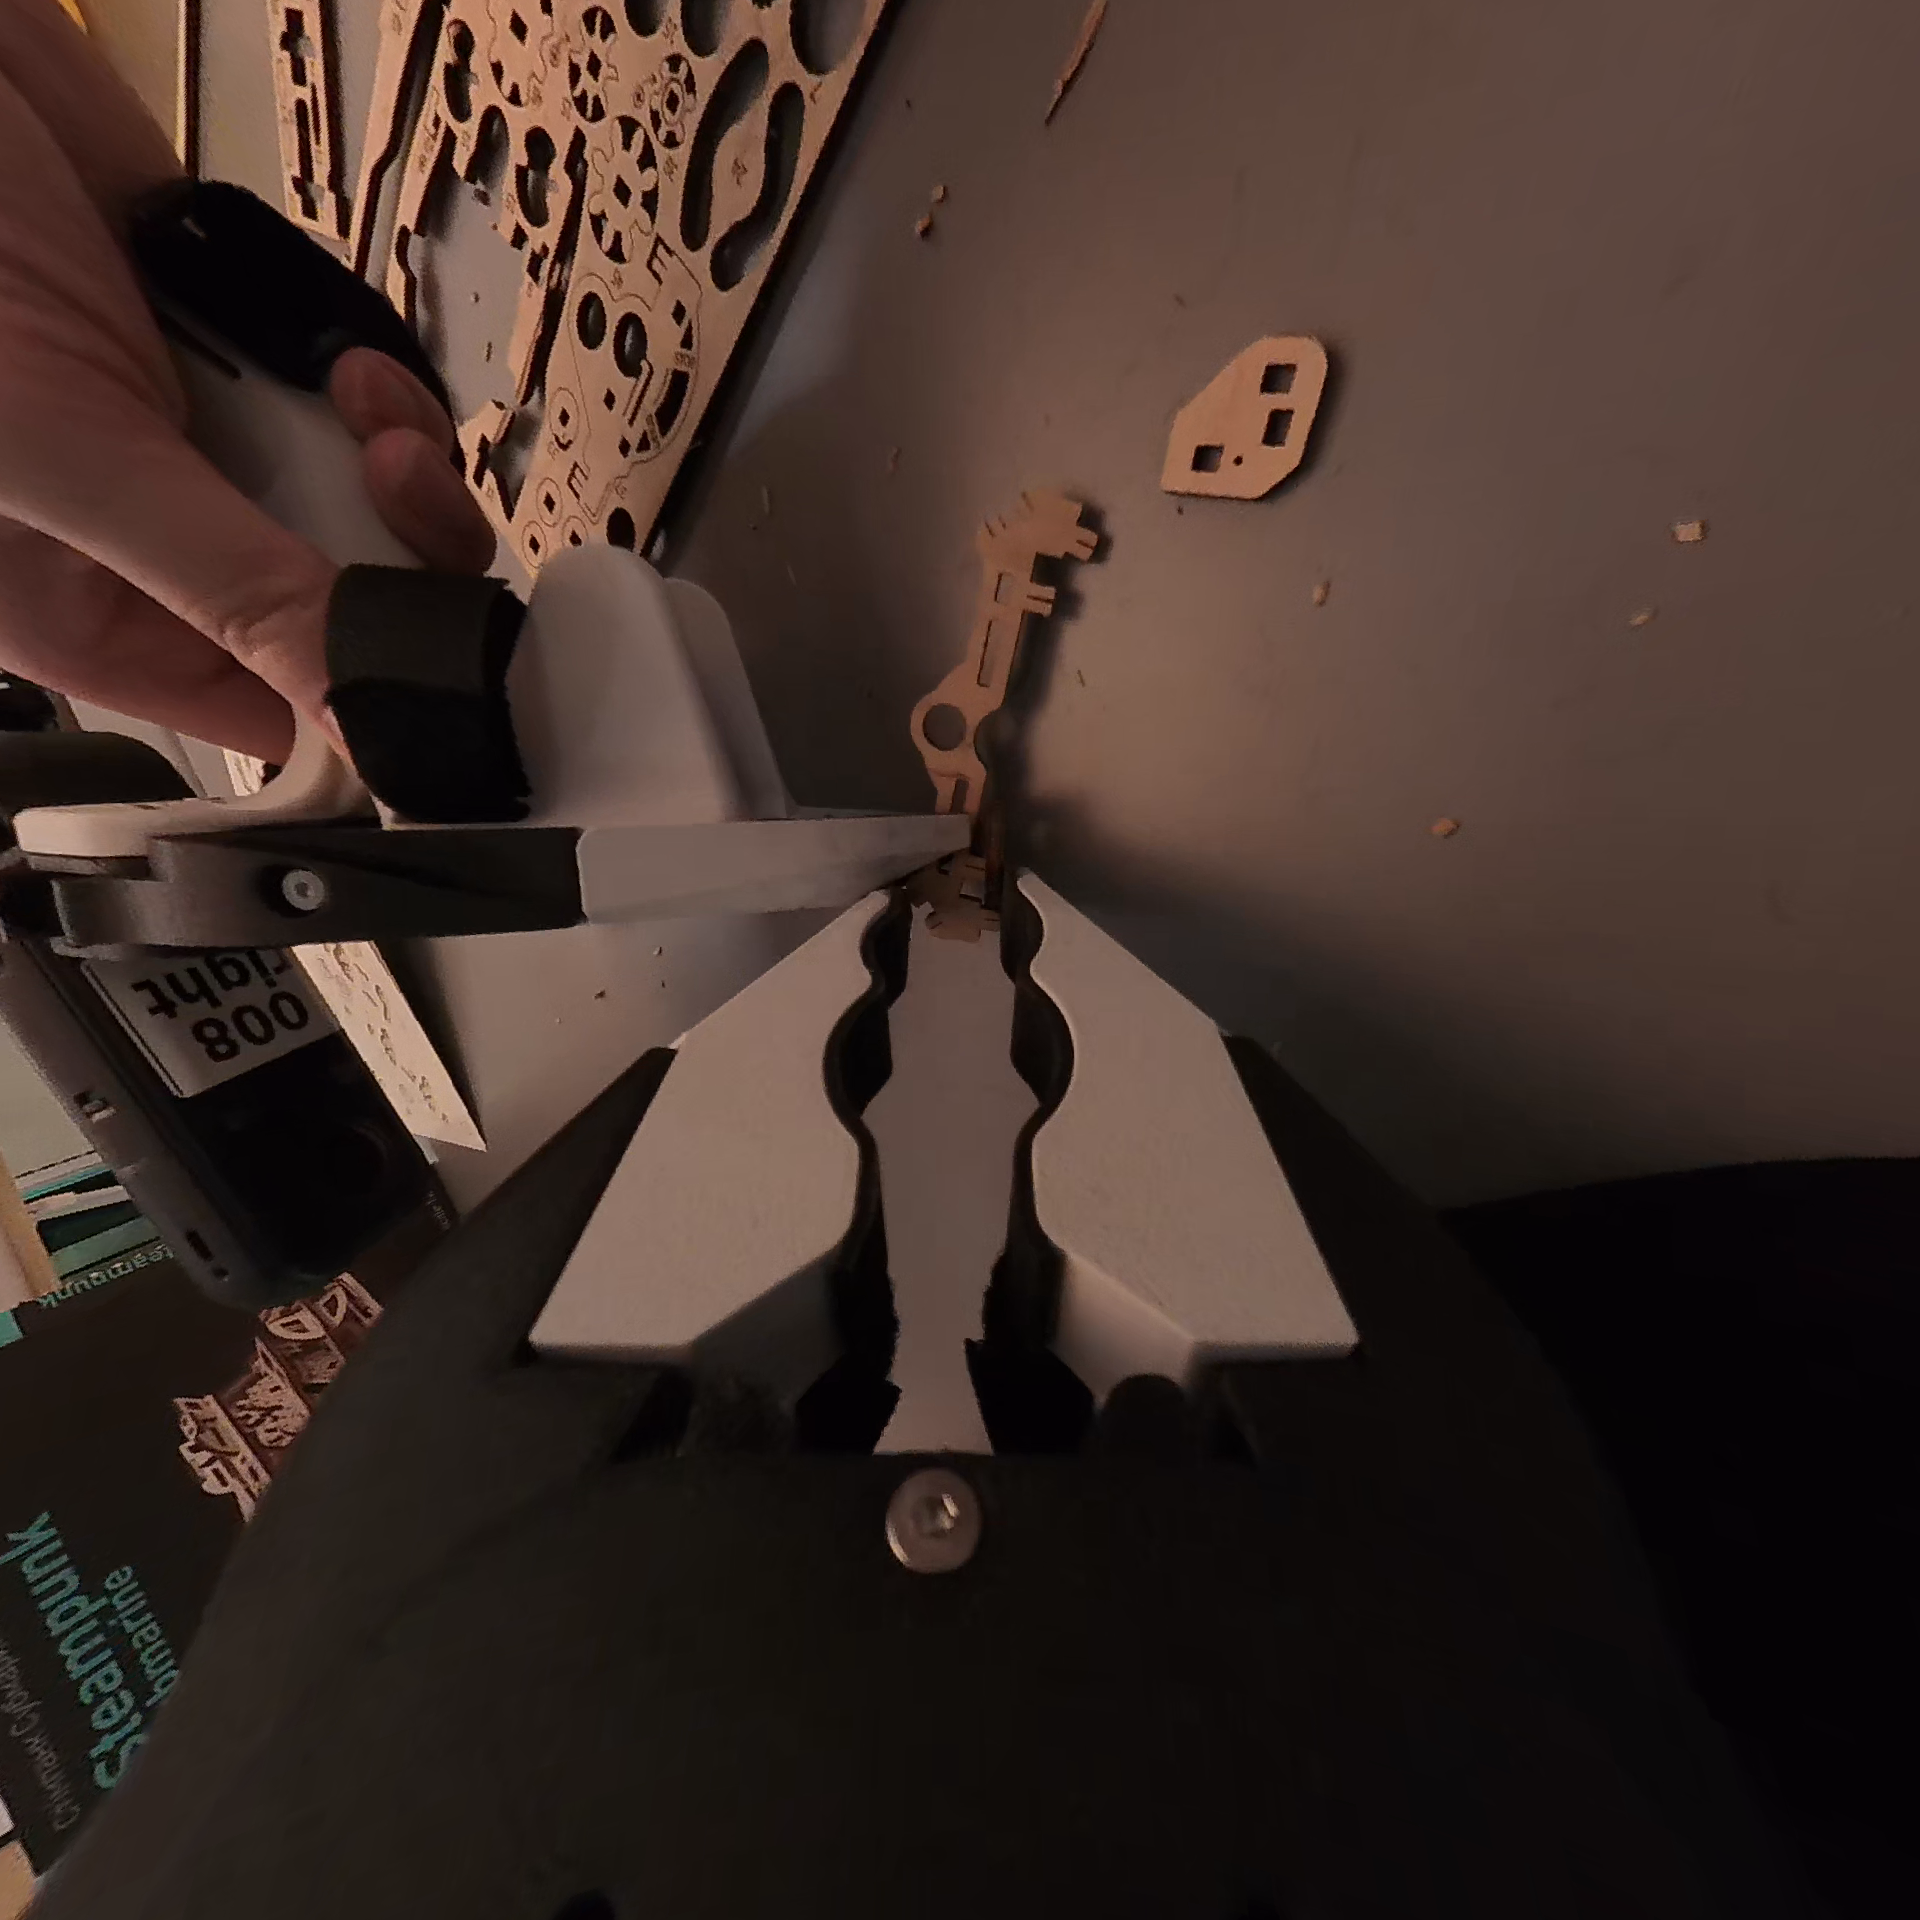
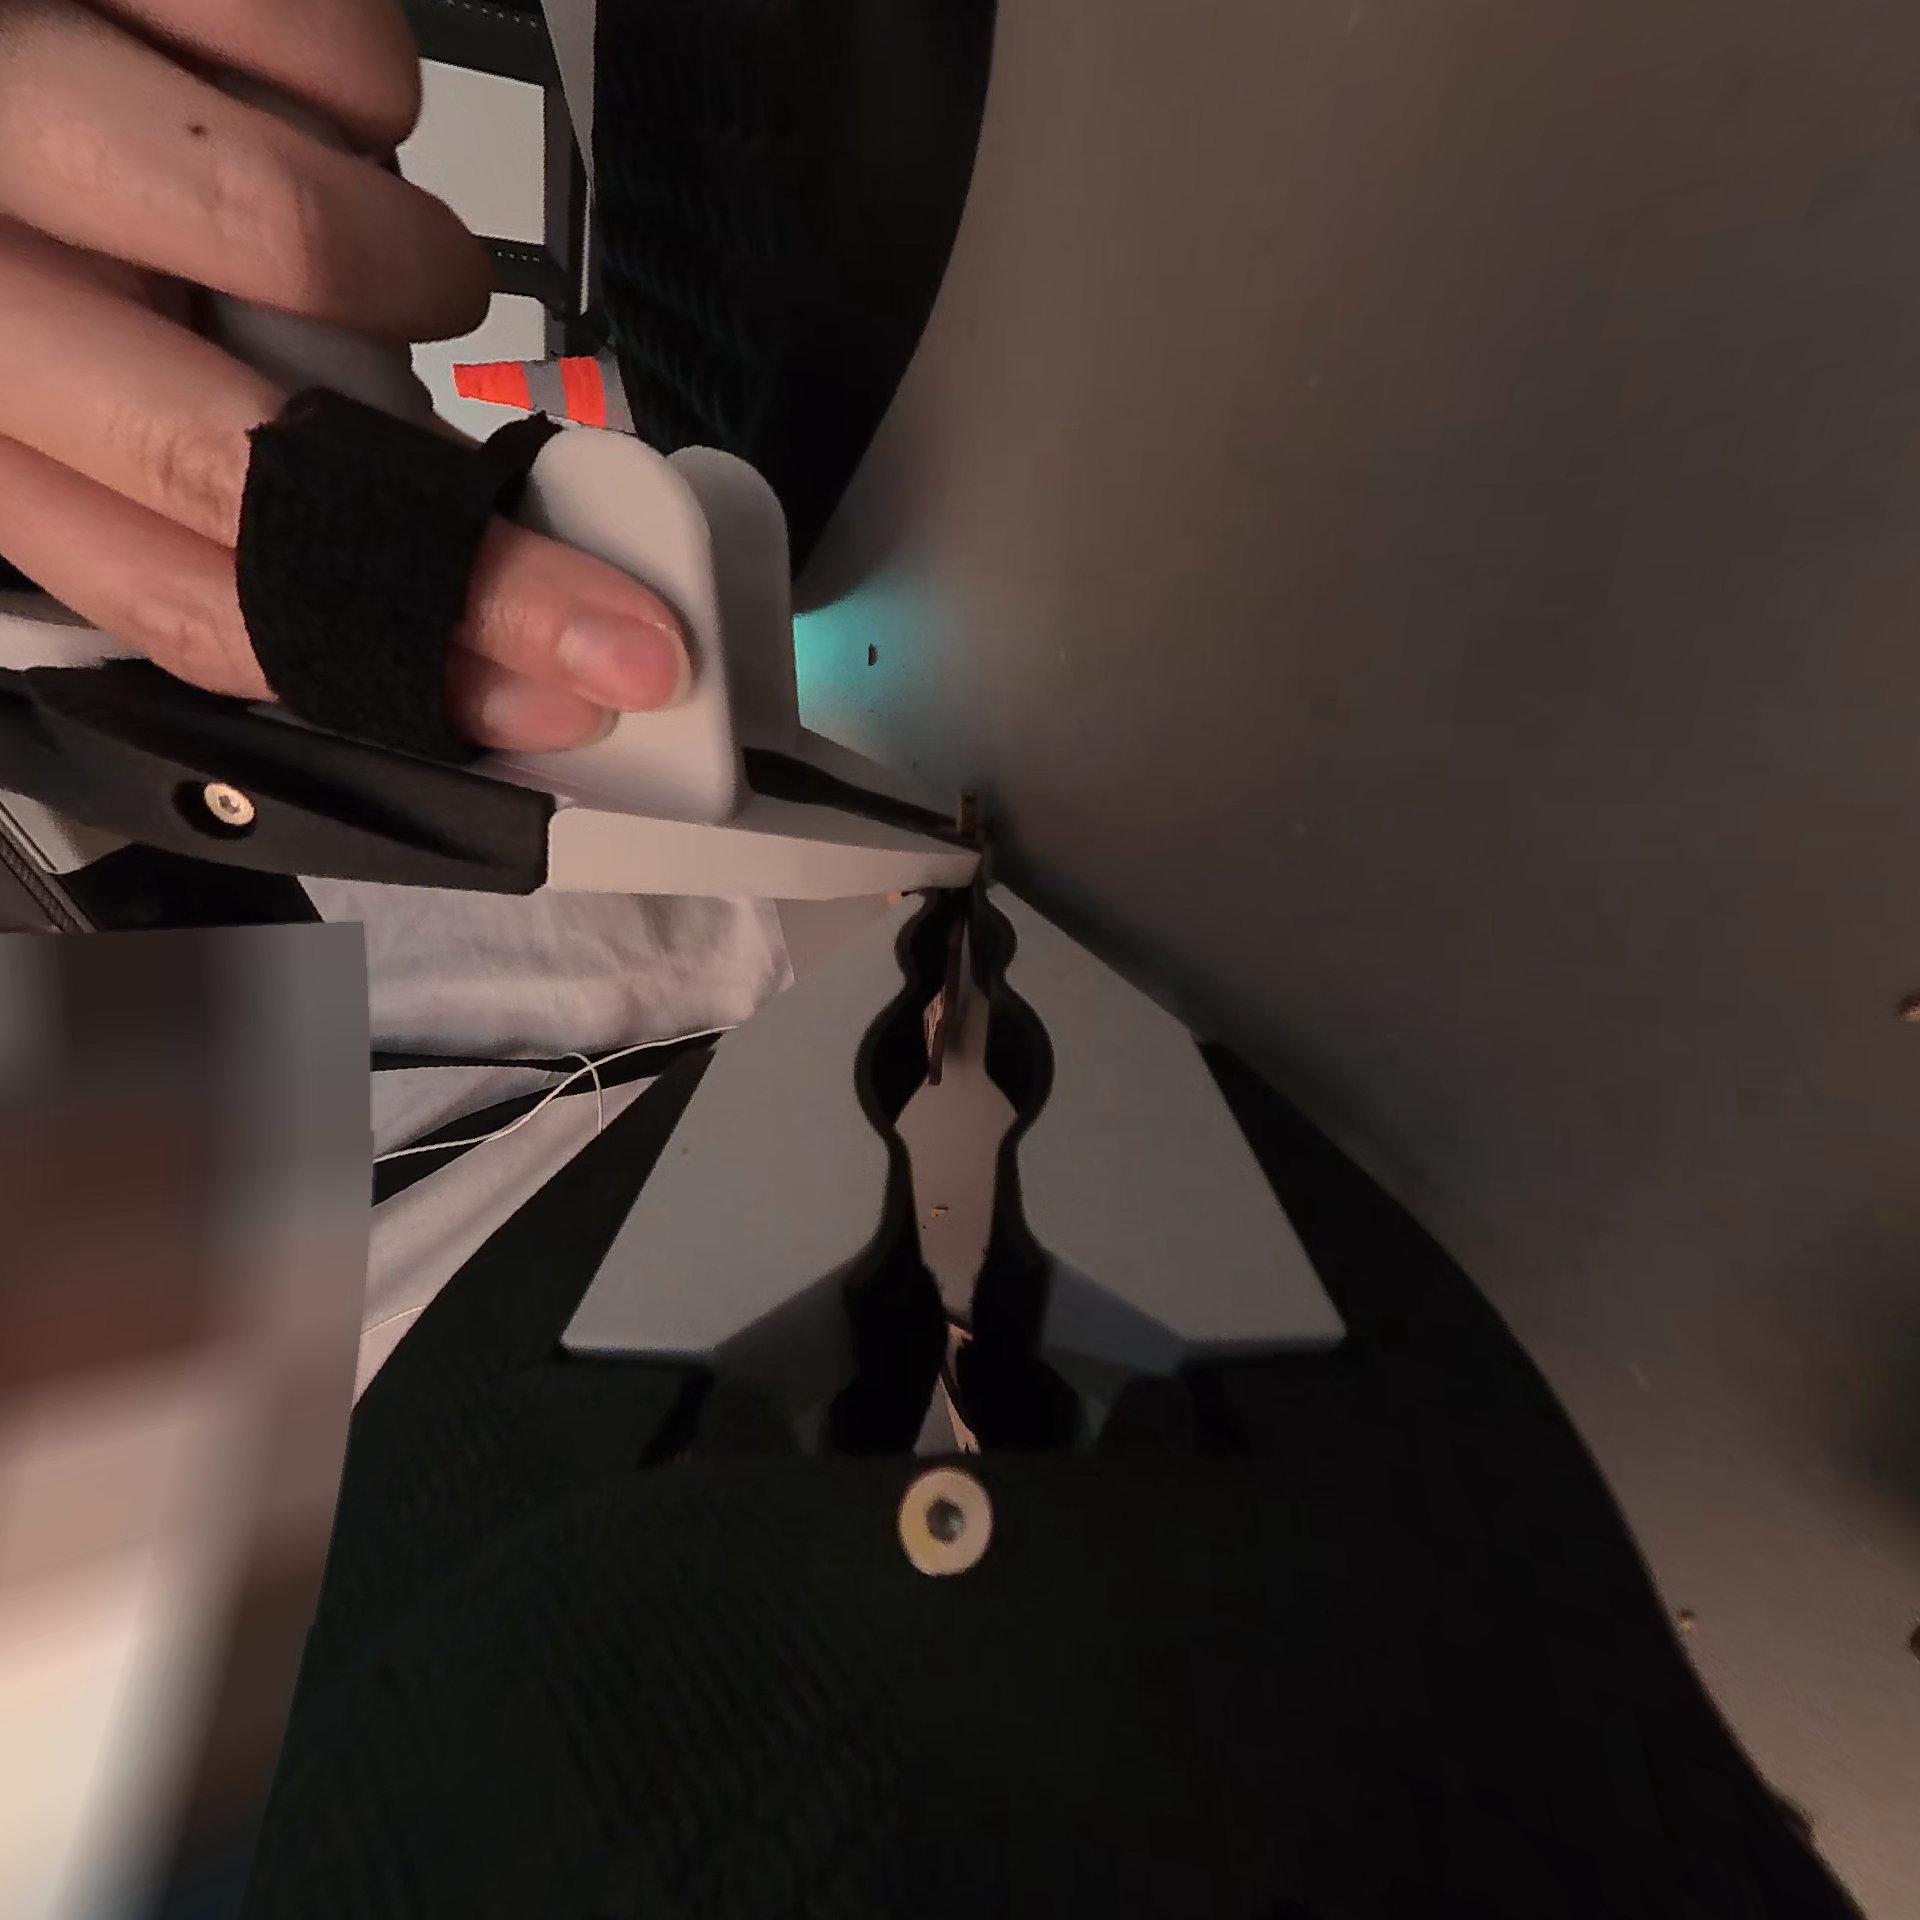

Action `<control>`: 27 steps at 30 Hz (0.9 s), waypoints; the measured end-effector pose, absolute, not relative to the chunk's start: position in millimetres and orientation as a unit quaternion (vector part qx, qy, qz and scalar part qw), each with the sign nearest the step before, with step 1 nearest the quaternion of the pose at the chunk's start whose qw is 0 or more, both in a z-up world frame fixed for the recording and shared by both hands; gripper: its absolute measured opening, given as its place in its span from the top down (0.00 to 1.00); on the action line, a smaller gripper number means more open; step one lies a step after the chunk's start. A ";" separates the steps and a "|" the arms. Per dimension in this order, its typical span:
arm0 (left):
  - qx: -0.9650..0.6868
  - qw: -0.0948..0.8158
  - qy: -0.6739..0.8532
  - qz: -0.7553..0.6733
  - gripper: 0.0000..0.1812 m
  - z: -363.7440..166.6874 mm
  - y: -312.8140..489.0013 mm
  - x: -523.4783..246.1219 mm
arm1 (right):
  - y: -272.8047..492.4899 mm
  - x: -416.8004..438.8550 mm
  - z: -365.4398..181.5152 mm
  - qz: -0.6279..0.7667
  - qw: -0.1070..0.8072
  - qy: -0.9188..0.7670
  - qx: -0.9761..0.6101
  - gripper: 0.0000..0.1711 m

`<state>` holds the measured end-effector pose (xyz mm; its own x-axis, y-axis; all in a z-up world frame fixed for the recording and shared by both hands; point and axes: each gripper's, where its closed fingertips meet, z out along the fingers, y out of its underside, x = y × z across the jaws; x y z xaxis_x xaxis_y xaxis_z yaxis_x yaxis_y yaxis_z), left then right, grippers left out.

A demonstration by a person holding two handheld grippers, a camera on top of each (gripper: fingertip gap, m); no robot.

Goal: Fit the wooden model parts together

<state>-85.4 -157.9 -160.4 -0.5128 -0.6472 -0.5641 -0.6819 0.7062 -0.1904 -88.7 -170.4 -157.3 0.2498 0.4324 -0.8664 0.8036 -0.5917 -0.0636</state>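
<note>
Two grippers meet | left gripper [image 1: 961,896], right gripper [image 2: 971,914] fingers clamped on wooden part [image 1: 992,665] at tips

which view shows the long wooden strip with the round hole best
The left wrist view: the long wooden strip faces the camera flat, so its hole and notched top show above the left gripper, with the right gripper pinching it from the side. In the right wrist view it is only a thin dark edge.
</note>
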 end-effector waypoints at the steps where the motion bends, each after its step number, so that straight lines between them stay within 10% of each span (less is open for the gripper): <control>1: -0.382 0.311 0.870 0.029 0.91 -160.5 -157.9 -85.5 | -170.4 -88.8 -157.4 -0.461 0.202 0.403 0.765 0.99; 27: -0.459 0.285 0.841 0.014 0.91 -161.1 -158.1 -85.3 | -168.9 -90.2 -158.2 -0.464 0.189 0.367 0.784 0.99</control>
